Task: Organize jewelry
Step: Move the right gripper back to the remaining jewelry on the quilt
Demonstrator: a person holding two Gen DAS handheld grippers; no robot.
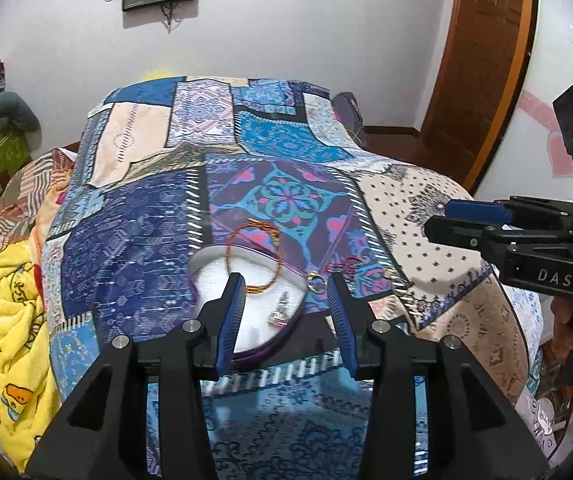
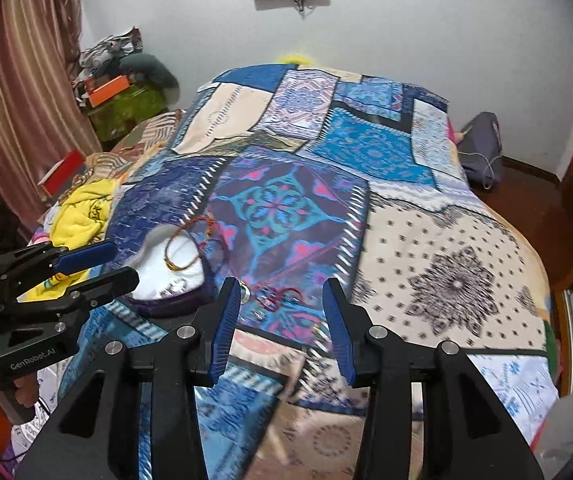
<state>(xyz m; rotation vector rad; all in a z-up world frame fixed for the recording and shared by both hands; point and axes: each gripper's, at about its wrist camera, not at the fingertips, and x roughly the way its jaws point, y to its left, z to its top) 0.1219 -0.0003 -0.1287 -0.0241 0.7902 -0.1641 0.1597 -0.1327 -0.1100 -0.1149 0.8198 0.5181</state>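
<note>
Both grippers hang empty above the near edge of the patchwork bedspread (image 1: 158, 240), so the step in hand looks like the gap between placements: one piece is in, the next is to be fetched. The left gripper (image 1: 286, 292) tilts steeply down over the white-lined jewelry box (image 1: 214, 276), its blue-padded jaws apart with nothing between them; the box's near rim shows in the gap. The right gripper (image 2: 282, 300) points down at a similar slant just beside it, jaws likewise parted and bare. Inside the box lie a beaded bracelet (image 1: 246, 252), partly draped over the far rim, and a small silver piece (image 1: 280, 310). Just outside the box's right rim, on the bedspread, sit a small ring (image 1: 316, 283) and a tangle of red cord (image 2: 276, 296). The next move, I judge, calls for lowering the right gripper onto that cord or ring, a fine pinch against soft cloth that may snag. Farther off the bedspread carries nothing more.
</note>
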